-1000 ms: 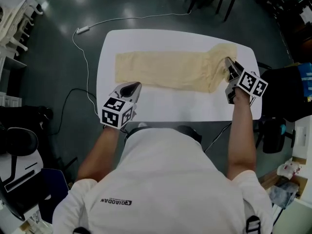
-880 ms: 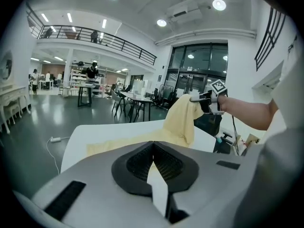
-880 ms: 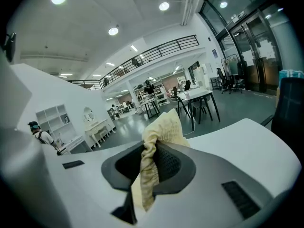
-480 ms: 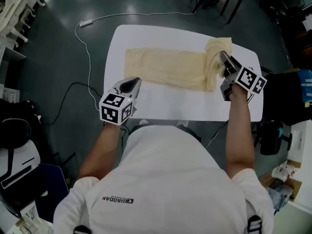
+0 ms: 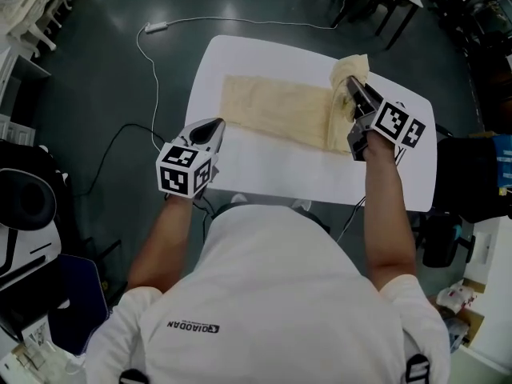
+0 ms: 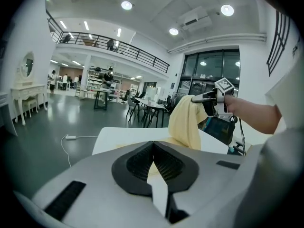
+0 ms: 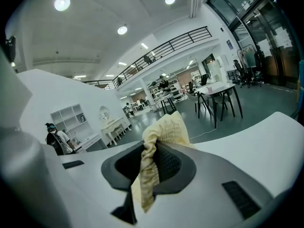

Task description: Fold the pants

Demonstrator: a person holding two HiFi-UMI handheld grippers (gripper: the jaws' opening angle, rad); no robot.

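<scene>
The right gripper (image 5: 352, 90), clamped on one end of the pale yellow pants (image 5: 272, 110), has lifted that end off the white table (image 5: 264, 170) and swung it over the cloth stretched out beyond its jaws, beginning the fold, while the left gripper (image 5: 214, 126) stays closed and empty, the cloth just ahead of it

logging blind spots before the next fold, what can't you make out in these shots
- Head view: which end of the pants is pinched, waist or hems. The right tongs and the lifted fold cover it.
- Right gripper view: the flat stretch of the pants, blocked by the right tongs and the bunched cloth.
- Left gripper view: the near edge of the table, behind the shut left tongs.
- Pockets and seams: too small in every view.
</scene>
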